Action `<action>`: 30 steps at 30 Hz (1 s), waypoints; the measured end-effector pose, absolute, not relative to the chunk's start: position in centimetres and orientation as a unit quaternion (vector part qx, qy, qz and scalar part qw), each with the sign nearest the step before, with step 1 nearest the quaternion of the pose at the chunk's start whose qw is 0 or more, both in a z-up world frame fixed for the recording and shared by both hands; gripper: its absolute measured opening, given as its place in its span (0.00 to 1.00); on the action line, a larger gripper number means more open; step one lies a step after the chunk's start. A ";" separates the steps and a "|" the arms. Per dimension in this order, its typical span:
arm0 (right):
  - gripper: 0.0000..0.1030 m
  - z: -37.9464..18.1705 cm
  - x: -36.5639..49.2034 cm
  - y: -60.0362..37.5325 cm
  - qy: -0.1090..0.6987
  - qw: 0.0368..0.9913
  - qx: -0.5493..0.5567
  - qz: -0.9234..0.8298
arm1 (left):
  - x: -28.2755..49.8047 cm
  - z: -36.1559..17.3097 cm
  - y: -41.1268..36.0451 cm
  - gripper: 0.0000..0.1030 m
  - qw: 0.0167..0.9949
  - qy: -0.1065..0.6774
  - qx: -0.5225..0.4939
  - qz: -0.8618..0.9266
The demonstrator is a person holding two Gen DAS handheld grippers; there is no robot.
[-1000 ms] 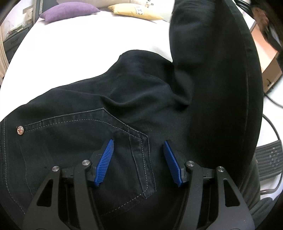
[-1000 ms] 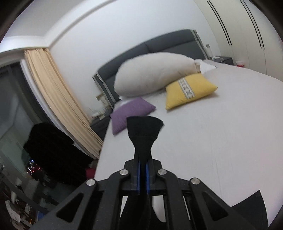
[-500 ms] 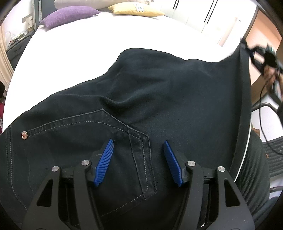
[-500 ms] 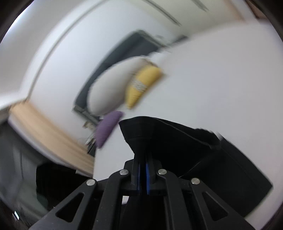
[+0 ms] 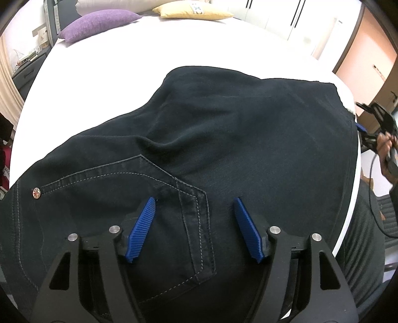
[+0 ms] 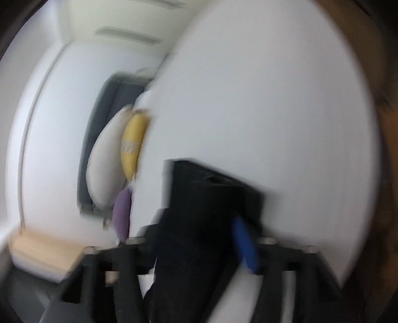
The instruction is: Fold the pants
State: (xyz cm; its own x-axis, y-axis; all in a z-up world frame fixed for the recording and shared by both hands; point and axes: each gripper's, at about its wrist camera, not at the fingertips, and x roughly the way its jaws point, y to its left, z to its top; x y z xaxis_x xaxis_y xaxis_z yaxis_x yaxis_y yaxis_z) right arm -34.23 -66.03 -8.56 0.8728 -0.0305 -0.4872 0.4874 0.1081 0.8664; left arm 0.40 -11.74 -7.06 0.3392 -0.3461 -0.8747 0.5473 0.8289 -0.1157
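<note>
The black pants (image 5: 211,139) lie on the white bed (image 5: 104,74), back pocket (image 5: 154,198) near me, one leg folded across to the right edge. My left gripper (image 5: 194,211) is open and hovers over the pocket, holding nothing. My right gripper (image 6: 199,236) shows in a blurred right wrist view; its jaws stand apart with the pant leg hem (image 6: 206,193) lying loose between them. The right gripper also shows in the left wrist view (image 5: 373,124) at the right bed edge, beside the hem.
A purple cushion (image 5: 97,22) and a yellow cushion (image 5: 191,12) lie at the head of the bed, with a large white pillow (image 6: 104,161) behind. The bed edge (image 5: 348,218) runs down the right. A chair (image 5: 360,236) stands beside it.
The right gripper carried the pant leg down and across to the right bed edge, laid it flat, and opened. The left gripper stayed open over the pocket.
</note>
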 end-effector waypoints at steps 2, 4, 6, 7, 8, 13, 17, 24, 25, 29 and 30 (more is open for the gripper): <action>0.62 -7.8 -35.6 -66.2 0.176 0.728 0.629 -0.207 | 0.4 -7.2 -11.9 0.64 0.812 0.505 0.101 -0.274; 0.64 -6.9 -35.7 -66.2 0.174 0.734 0.630 -0.184 | 0.3 -7.2 -11.9 0.66 0.813 0.504 0.104 -0.273; 0.64 -5.8 -35.1 -65.7 0.182 0.752 0.609 -0.174 | 0.1 -7.1 -11.9 0.66 0.814 0.504 0.104 -0.270; 0.64 -4.8 -35.0 -65.5 0.190 0.763 0.595 -0.167 | 0.0 -7.0 -12.0 0.66 0.814 0.503 0.104 -0.270; 0.64 -3.8 -34.1 -65.4 0.192 0.775 0.583 -0.154 | 0.0 -6.9 -11.9 0.66 0.814 0.503 0.104 -0.270; 0.64 1.7 -27.7 -65.1 0.250 0.836 0.476 -0.113 | 0.0 -7.0 -11.9 0.67 0.814 0.503 0.103 -0.272; 0.64 2.0 -20.1 -65.3 0.378 0.863 0.305 -0.139 | -0.1 -7.1 -11.7 0.67 0.815 0.502 0.101 -0.273; 0.47 -2.2 -16.7 -67.1 0.477 0.833 0.247 -0.135 | 0.2 -7.1 -11.5 0.70 0.812 0.504 0.102 -0.276; 0.31 -2.1 -16.5 -67.0 0.480 0.832 0.244 -0.129 | 0.3 -7.1 -11.5 0.70 0.812 0.504 0.103 -0.276; 0.20 -1.5 -15.6 -65.4 0.484 0.848 0.184 -0.117 | 0.5 -7.1 -11.6 0.73 0.811 0.505 0.102 -0.277; 0.18 -1.0 -15.5 -65.4 0.477 0.852 0.180 -0.118 | 0.5 -7.1 -11.7 0.73 0.811 0.505 0.102 -0.276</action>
